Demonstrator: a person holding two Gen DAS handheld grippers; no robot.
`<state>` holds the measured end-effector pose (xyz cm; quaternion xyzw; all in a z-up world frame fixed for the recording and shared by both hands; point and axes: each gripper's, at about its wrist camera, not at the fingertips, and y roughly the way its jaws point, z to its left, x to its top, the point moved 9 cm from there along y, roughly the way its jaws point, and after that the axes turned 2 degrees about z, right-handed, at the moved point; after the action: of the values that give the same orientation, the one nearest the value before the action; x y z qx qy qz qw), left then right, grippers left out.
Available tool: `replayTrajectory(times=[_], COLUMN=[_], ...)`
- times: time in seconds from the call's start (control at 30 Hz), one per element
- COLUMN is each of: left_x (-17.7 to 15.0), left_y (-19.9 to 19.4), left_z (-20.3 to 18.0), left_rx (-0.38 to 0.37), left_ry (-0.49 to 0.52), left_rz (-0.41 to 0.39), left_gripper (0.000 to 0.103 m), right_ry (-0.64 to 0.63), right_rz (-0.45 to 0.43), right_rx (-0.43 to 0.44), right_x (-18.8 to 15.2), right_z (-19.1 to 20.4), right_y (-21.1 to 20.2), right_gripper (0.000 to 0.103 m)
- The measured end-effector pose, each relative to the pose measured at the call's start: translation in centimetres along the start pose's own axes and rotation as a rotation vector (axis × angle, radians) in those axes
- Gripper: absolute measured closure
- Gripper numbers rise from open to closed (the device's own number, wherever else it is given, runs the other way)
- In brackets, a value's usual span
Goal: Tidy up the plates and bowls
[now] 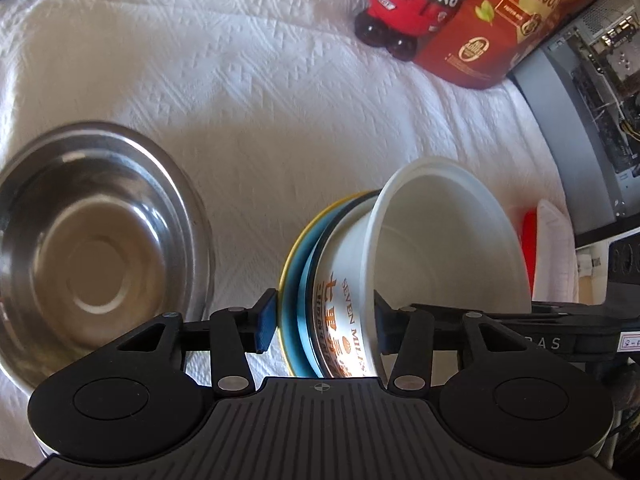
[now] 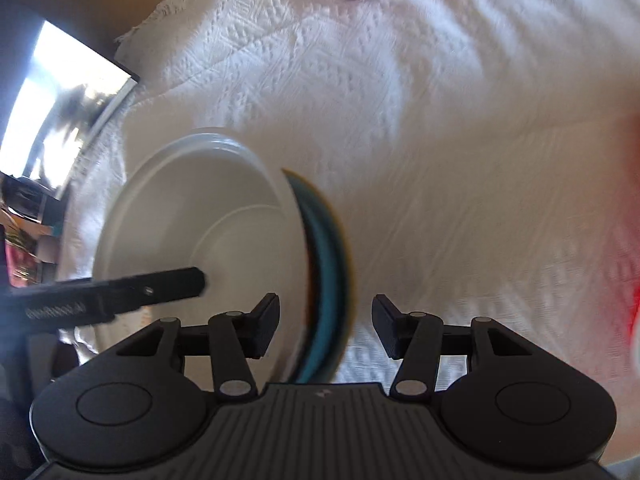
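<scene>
1. Your left claw (image 1: 325, 322) points steeply down at the worktop. Its jaws straddle the near edge of a tilted nested stack: white bowl (image 1: 448, 240) with orange "SEVEN MILES" print, inside a blue bowl (image 1: 298, 276), inside a yellow-rimmed one (image 1: 289, 256).
2. Left blue pad (image 1: 267, 320) sits right at the yellow rim; the right finger (image 1: 383, 328) is inside the white bowl at its wall. Cannot tell whether either pad actually presses. Jaws stand partly spread.
3. Your right claw (image 2: 325, 328) also points down, less steeply. The picture is motion-blurred.
4. Right claw jaws are partly apart and straddle the stack's side: left finger (image 2: 266, 326) over the white bowl's (image 2: 192, 232) interior, right finger (image 2: 386, 330) clear of the blue bowl's (image 2: 330, 280) outer wall, with a visible gap. No pad contact seen.
5. The left claw's finger (image 2: 160, 286) shows in the right wrist view as a dark bar reaching into the white bowl.
6. The stack stands tipped on the white textured cloth (image 1: 240, 100), opening toward the right in the left wrist view.
7. A steel bowl (image 1: 92, 248) sits upright on the cloth, apart from the stack.
8. A red-labelled bottle (image 1: 412, 4) and a red carton (image 1: 508, 20) stand at the far edge.
</scene>
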<state>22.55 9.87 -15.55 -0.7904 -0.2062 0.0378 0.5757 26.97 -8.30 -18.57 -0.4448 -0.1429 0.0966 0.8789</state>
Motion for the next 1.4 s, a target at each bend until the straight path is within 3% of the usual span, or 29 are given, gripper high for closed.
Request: replayTrajectory(times=[0.17, 0.3, 0.67, 0.93, 1.1, 1.4], left_x=[-0.3, -0.3, -1.0, -3.1, -2.9, -2.5], left_y=[1.2, 1.3, 1.0, 0.3, 0.2, 1.1], left_z=[-0.5, -0.7, -0.2, 1.6, 1.1, 0.8], left_rx=[0.017, -0.047, -0.087, -0.112, -0.123, -0.082], left_ry=[0.026, 0.003, -0.026, -0.116, -0.125, -0.109], left_rz=[0.064, 0.069, 0.043, 0.056, 0.035, 0.036], left_gripper=[0.047, 0.037, 0.037, 0.037, 0.037, 0.037], right_ry=[-0.037, -0.032, -0.086, -0.192, -0.179, -0.18], right_rz=[0.032, 0.045, 0.073, 0.099, 0.117, 0.095], right_rx=[-0.01, -0.01, -0.025, -0.033, -0.029, -0.027], right_x=[0.0, 0.4, 0.5, 0.4, 1.1, 1.7], right_z=[1.4, 1.7, 2.1, 4.0, 3.4, 2.9], right_y=[1.1, 1.3, 1.5, 2.1, 2.4, 2.2], right_gripper=[0.046, 0.044, 0.04, 0.04, 0.042, 0.045])
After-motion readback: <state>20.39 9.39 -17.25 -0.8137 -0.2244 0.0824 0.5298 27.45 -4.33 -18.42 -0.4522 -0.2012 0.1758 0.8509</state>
